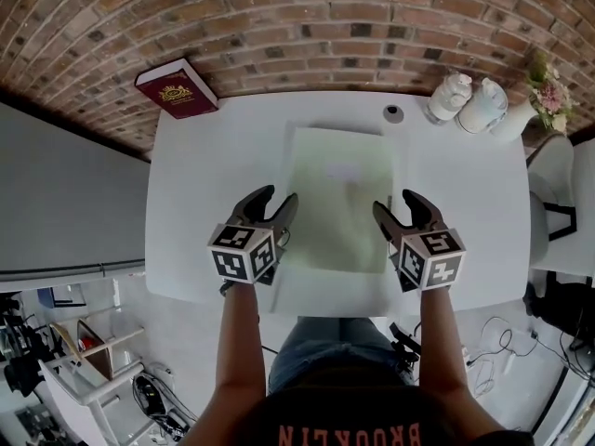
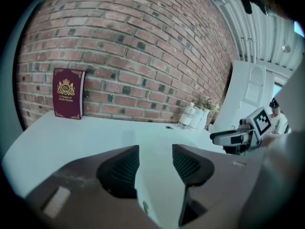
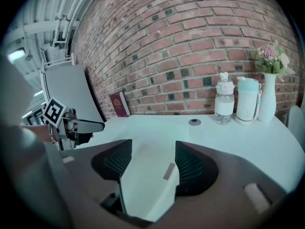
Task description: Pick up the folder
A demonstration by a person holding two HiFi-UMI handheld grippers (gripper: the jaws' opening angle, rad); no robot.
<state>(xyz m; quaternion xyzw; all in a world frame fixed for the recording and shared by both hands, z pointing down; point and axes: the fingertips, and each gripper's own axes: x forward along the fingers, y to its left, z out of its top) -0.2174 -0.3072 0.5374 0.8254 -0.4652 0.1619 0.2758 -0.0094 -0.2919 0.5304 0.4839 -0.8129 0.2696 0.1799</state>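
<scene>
- As I read the head view, the folder (pale green, thin) lies flat on the middle of the white table, its long sides running away from the person.
- Left gripper: sits at the folder's left edge, near the front of the table, pointing forward and down. In its own view the jaws stand moderately apart; the folder's pale surface shows in the gap between them, and neither ribbed pad presses on it. I log it as parted, gripping nothing.
- Right gripper: mirrors it at the folder's right edge. In its own view the jaws stand wider apart; a folder corner with a small brown tab shows between them, close to the right-hand pad (I cannot tell whether it touches). No clamp visible, so nothing held.
- The two grippers are level with each other, with the folder's width between them.
- Back left corner of the table: a maroon book with a gold crest, leaning against the brick wall.
- Back right corner: a clear bottle, a pale lidded jug and a white vase of flowers, close together.
- A small round dark fitting sits in the tabletop just beyond the folder's far right corner.
</scene>
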